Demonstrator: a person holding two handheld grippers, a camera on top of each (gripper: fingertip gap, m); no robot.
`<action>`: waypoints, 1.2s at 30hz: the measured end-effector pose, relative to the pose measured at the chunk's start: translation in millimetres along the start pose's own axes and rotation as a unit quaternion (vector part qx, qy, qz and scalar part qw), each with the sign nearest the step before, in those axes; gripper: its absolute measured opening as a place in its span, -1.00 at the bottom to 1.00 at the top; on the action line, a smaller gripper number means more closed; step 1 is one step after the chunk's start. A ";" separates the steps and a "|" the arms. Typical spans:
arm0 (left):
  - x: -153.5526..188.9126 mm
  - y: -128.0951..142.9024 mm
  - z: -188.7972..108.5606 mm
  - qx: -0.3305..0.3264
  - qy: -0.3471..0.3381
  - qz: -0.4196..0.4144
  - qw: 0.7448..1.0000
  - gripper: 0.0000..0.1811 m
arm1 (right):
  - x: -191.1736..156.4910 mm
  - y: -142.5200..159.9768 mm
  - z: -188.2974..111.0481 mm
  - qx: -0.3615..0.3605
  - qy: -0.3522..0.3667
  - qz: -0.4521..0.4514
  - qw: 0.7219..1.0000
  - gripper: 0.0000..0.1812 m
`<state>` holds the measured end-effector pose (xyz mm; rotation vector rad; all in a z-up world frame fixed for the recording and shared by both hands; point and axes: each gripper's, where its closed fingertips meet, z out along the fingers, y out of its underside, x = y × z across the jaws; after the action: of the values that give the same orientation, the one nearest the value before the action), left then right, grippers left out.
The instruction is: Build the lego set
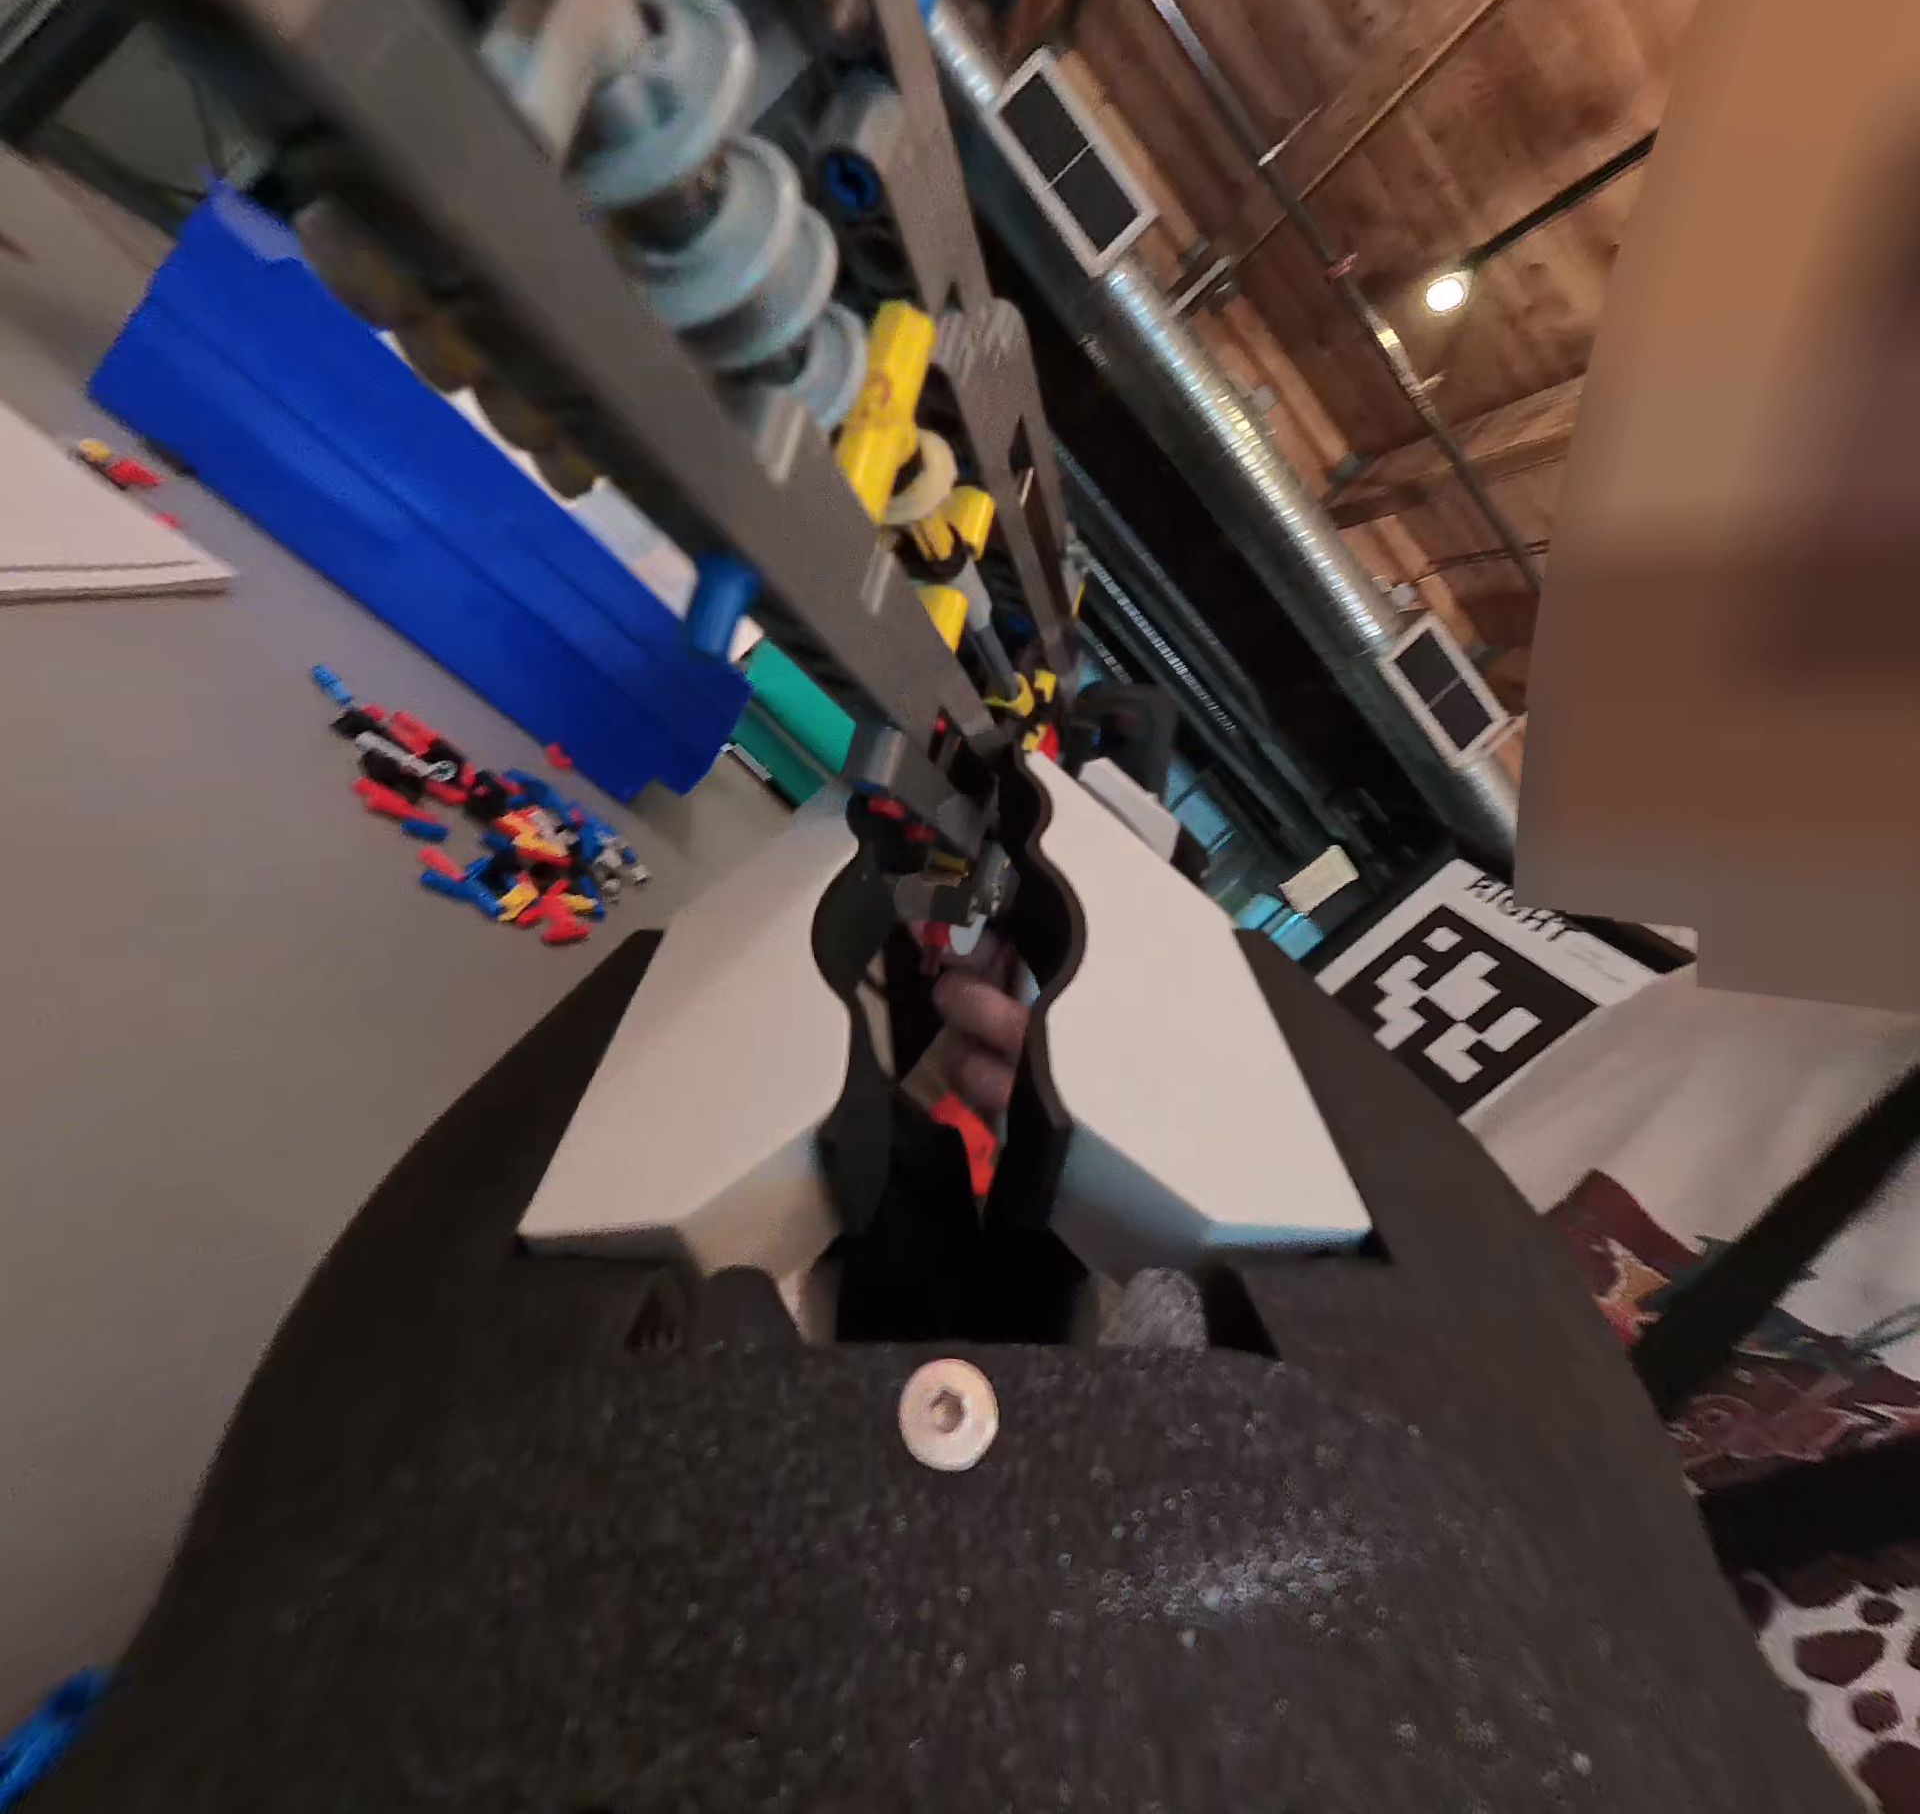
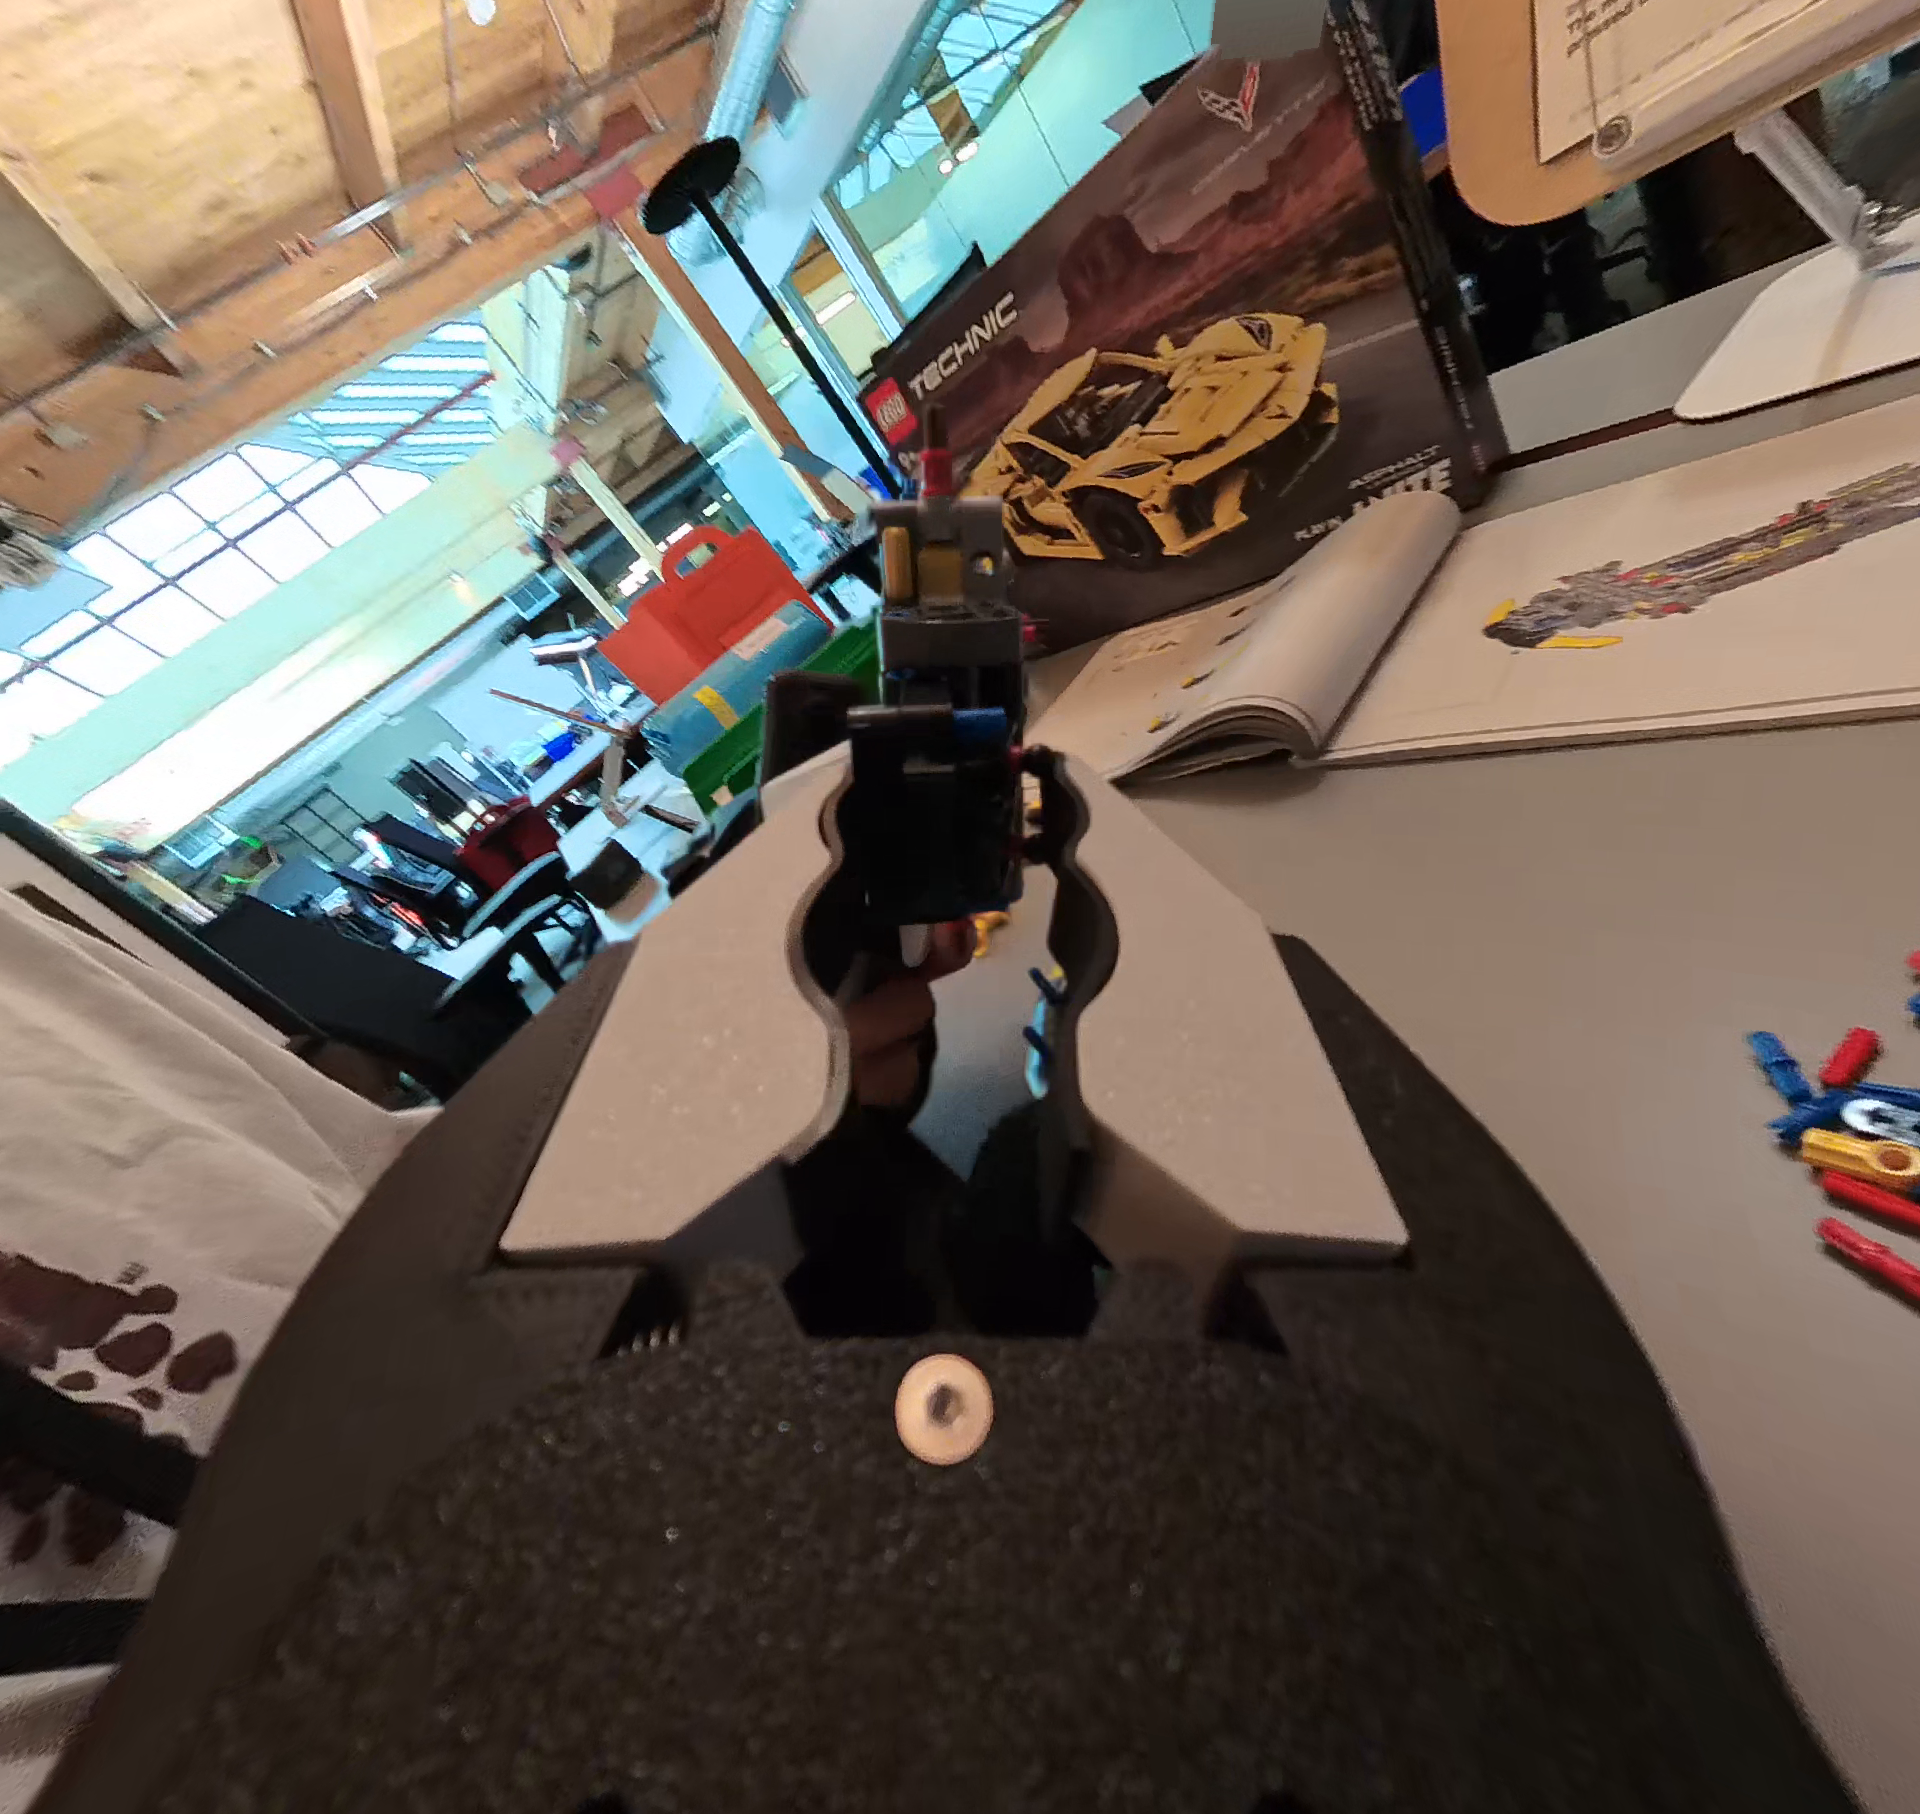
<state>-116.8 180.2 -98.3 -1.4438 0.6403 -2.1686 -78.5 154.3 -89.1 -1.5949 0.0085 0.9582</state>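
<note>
A long grey lego assembly (image 1: 727,393) with pale grey discs and yellow parts runs up and away to the left in the left wrist view. My left gripper (image 1: 940,829) is shut on its near end. In the right wrist view I see a lego assembly (image 2: 940,621) end-on, grey and black with a red-tipped pin on top. My right gripper (image 2: 935,819) is shut on its black lower part. Both are held in the air above the table. The right gripper's tagged body (image 1: 1455,1006) shows close beside my left gripper. A hand shows behind the finger gap.
A heap of loose red, blue and yellow pieces (image 1: 499,829) lies on the grey table (image 1: 208,1037), near a blue bin (image 1: 416,517). More loose pieces (image 2: 1849,1141) lie at the right. An open instruction booklet (image 2: 1351,642) and the set's box (image 2: 1195,362) stand behind. Tip to tip, the grippers are about 5 cm apart.
</note>
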 end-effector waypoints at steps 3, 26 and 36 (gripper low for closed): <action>-14.5 10.3 -0.1 -0.041 -0.056 0.012 0.998 -0.75 | 9.2 2.0 -1.3 -0.018 0.015 -0.015 1.000 -0.65; -50.3 30.6 -50.0 -0.212 -0.213 0.017 0.954 -0.62 | 92.1 32.0 11.8 -0.095 0.037 0.146 0.984 -0.65; -79.6 44.1 -139.0 -0.425 -0.330 0.266 0.800 -0.70 | 95.1 41.5 15.0 -0.116 0.045 0.115 0.985 -0.65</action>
<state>-213.5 211.0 -229.9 -1.9482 1.5963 -0.8120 -45.0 201.3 -176.6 -1.8816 0.1526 1.0950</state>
